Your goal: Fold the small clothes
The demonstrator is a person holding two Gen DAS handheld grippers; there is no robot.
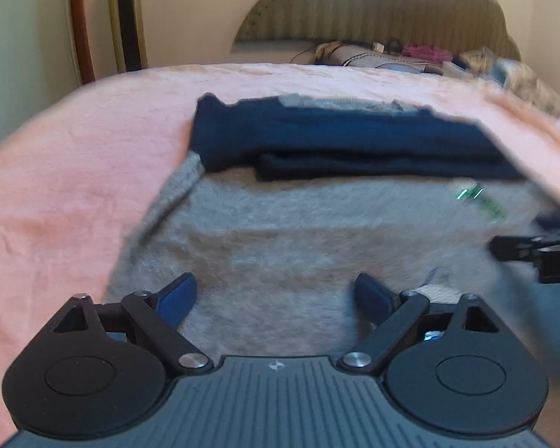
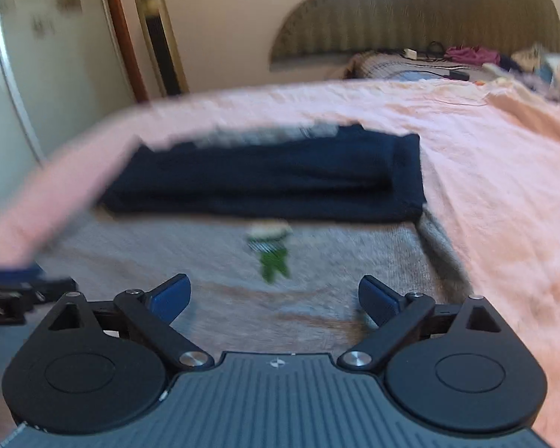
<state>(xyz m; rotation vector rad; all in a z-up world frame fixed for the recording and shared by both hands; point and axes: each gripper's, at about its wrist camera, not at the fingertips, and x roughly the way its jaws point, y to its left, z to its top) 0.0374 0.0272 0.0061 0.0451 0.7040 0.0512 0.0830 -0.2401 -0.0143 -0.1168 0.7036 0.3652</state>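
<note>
While both tools hung over the near part of the grey garment [image 1: 280, 231], the left gripper [image 1: 276, 298] and the right gripper [image 2: 274, 298] each stood wide, nothing between their pads. The garment lay straight ahead on the pink bedspread [image 1: 56, 186], its navy folded sleeves [image 2: 272, 179] running crosswise along the far side. Neither hand was plainly nearer. Open bedspread flanked both side edges.

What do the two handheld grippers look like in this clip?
Both match: the left gripper and right gripper have a ribbed grey body, round black side discs, black link arms with silver pivot pins, and blue-padded fingers. No sleeves or cables visible.
</note>
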